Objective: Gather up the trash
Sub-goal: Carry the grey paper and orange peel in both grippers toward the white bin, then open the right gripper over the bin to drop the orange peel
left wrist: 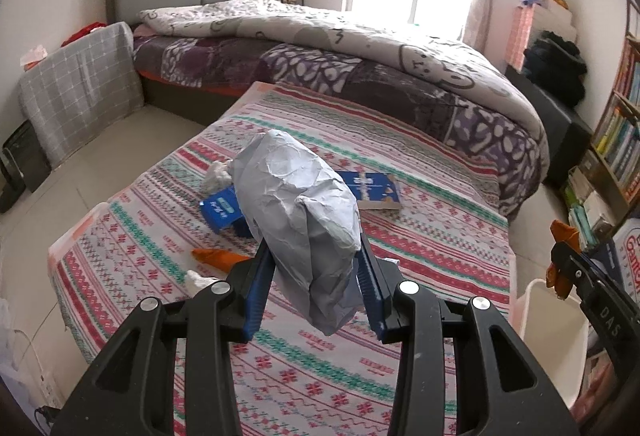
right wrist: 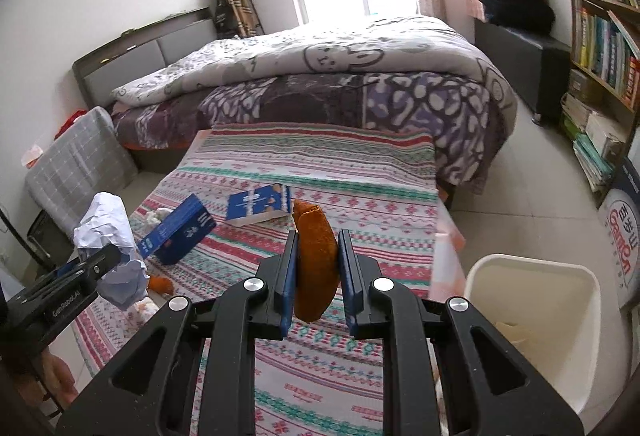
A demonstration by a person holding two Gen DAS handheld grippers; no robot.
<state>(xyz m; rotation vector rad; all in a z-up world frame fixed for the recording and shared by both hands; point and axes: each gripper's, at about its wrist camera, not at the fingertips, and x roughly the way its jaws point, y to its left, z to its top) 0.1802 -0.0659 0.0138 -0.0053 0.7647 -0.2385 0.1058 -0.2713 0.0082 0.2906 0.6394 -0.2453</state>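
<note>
Right claw (right wrist: 318, 268) clamps orange peel (right wrist: 316, 260) above patterned cloth (right wrist: 320, 164); white bin (right wrist: 536, 320) right.

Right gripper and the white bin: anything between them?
No. In the right wrist view, only patterned tablecloth edge separates the right gripper, holding orange peel, from the white bin.

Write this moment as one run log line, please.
left gripper: shut on crumpled white paper wad | right gripper: shut on orange peel piece | white plastic bin: nearby
</note>
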